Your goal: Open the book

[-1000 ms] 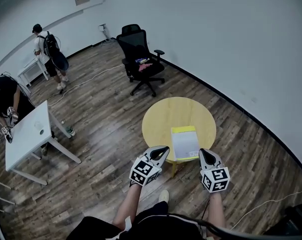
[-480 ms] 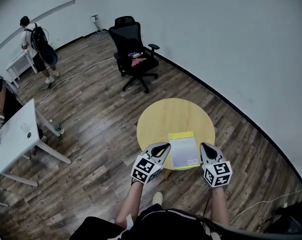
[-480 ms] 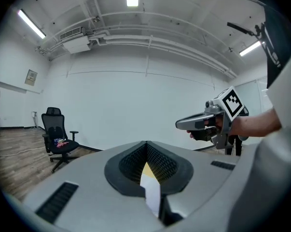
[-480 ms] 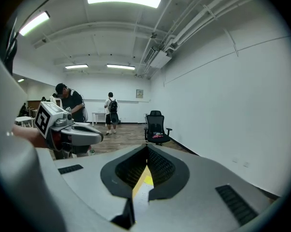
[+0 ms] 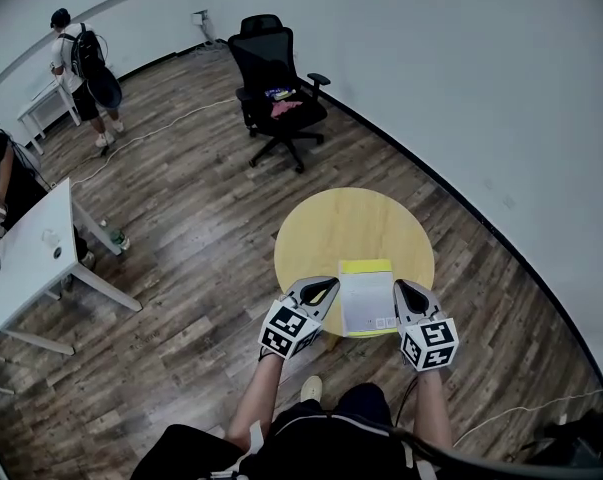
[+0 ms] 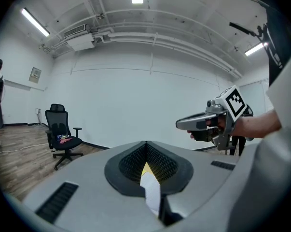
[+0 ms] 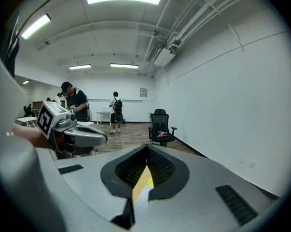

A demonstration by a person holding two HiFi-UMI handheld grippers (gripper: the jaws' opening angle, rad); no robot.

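Note:
A closed book point(image 5: 366, 296) with a white cover and a yellow far edge lies at the near side of the round yellow table point(image 5: 331, 228). My left gripper point(image 5: 318, 289) hovers just left of the book's near end, jaws shut and empty. My right gripper point(image 5: 405, 292) hovers just right of it, also shut and empty. Neither touches the book. In the left gripper view the shut jaws point(image 6: 146, 145) frame a sliver of white cover point(image 6: 151, 190), and the right gripper point(image 6: 203, 123) shows beyond. In the right gripper view the shut jaws point(image 7: 146, 149) frame a sliver of the yellow table point(image 7: 144, 180).
A black office chair point(image 5: 276, 78) stands beyond the table. A white table point(image 5: 31, 258) is at the far left, with one person point(image 5: 76, 58) standing and another point(image 5: 1, 183) beside it. A white wall with a black baseboard point(image 5: 461, 208) curves close on the right.
Both grippers have come forward together over the table's near edge and now flank the book's near end. Both have stayed shut. The book has not moved.

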